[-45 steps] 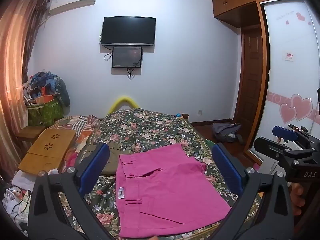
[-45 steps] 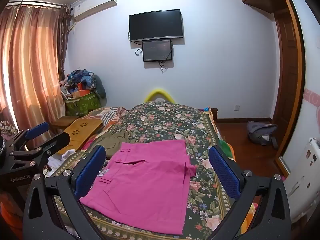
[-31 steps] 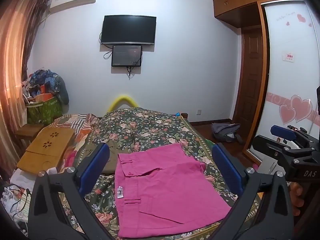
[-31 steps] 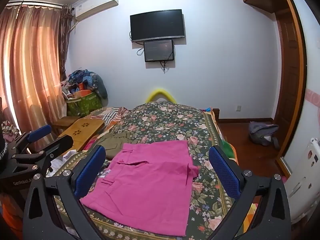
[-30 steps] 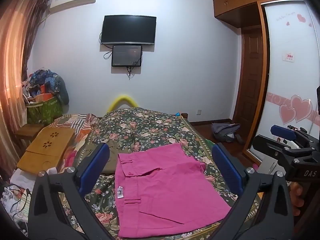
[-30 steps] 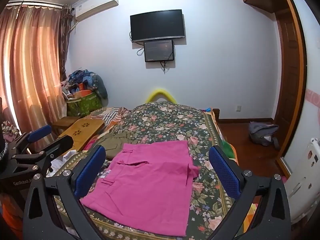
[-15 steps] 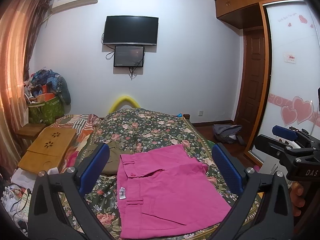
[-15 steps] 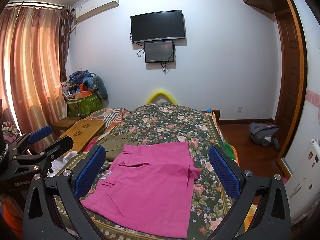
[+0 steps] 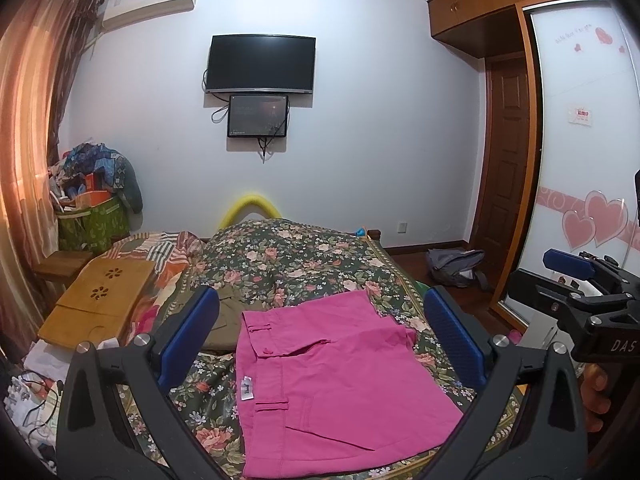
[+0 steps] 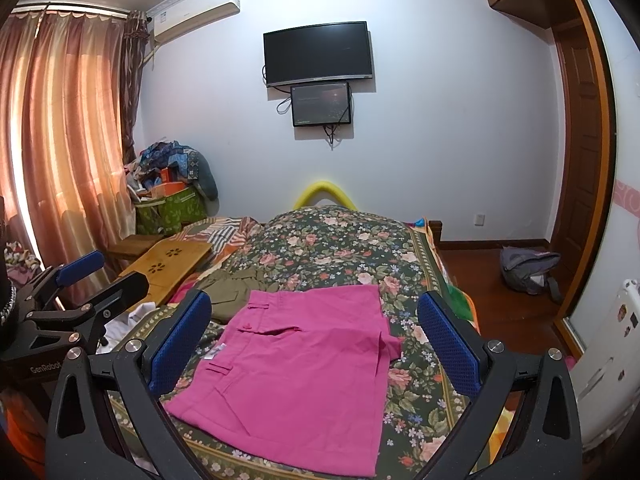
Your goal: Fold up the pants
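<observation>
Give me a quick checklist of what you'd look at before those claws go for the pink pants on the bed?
1. Left claw open and empty: ok.
2. Right claw open and empty: ok.
3. Pink pants lying flat on the floral bedspread, within view of both claws: ok.
4. Pants free of things on top: ok; the olive garment lies beside the waistband; overlap: cannot tell.
5. Fabric smooth: not ok, a corner is turned up at the right edge.
6. Near hem fully visible: cannot tell.
</observation>
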